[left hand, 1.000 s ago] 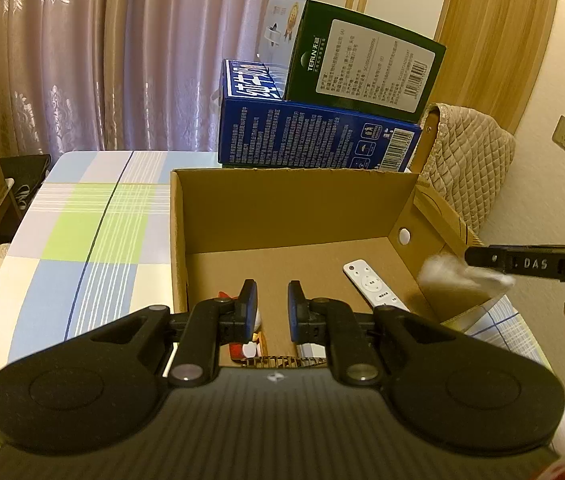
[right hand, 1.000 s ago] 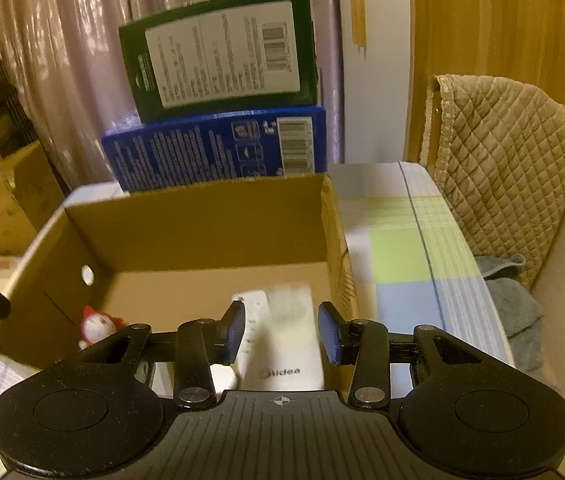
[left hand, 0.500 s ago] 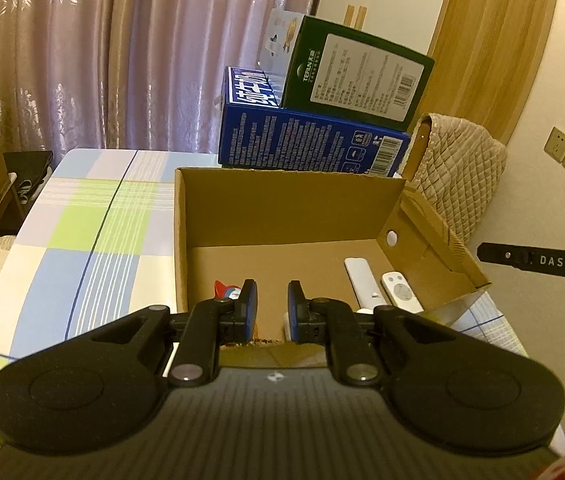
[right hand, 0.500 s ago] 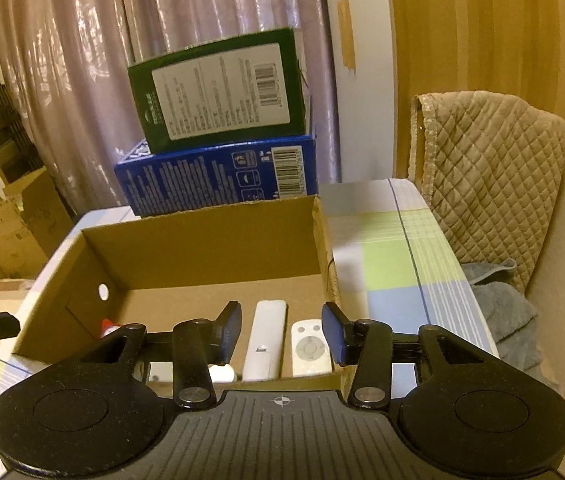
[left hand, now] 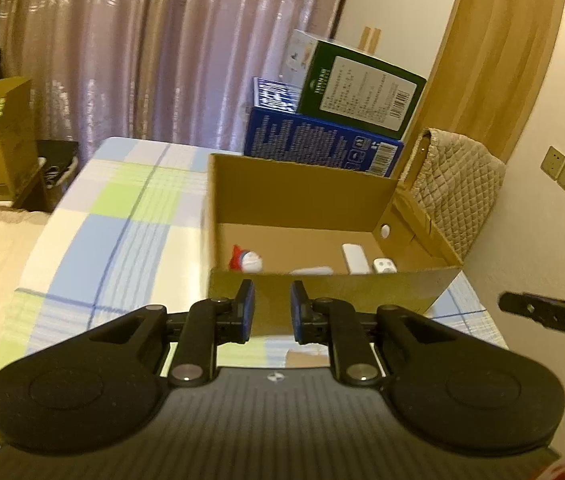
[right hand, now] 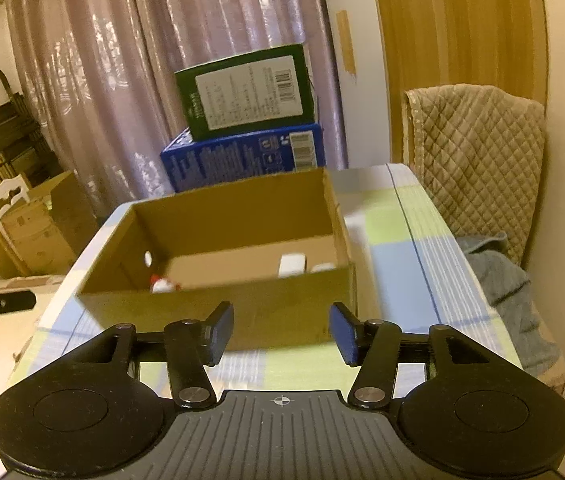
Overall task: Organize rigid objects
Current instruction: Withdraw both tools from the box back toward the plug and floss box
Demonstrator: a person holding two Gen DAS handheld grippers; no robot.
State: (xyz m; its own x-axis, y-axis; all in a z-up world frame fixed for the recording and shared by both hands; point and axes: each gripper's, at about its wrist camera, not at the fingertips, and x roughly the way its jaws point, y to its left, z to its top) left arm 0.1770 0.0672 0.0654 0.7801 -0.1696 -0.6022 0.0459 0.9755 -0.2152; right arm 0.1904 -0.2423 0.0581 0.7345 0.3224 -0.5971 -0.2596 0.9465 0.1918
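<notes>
Jaws apart and empty, the right gripper [right hand: 281, 334] and narrower left gripper [left hand: 271, 311] hover before the cardboard box [left hand: 322, 292] near the table's [left hand: 122, 216] front edge; remotes [left hand: 354, 258] lie at its right wall. A careless reach could clip the near wall, shoving the box.

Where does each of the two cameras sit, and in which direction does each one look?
Left wrist: on the left gripper, looking forward over the open brown cardboard box toward the curtain; its own fingers show, also the right gripper's black body and a hand at the right edge.
Right wrist: on the right gripper, facing the same box from nearer its right side; its fingers show, open wide.
Shared: the box, the small red and white figure, the stacked blue and green cartons.
</notes>
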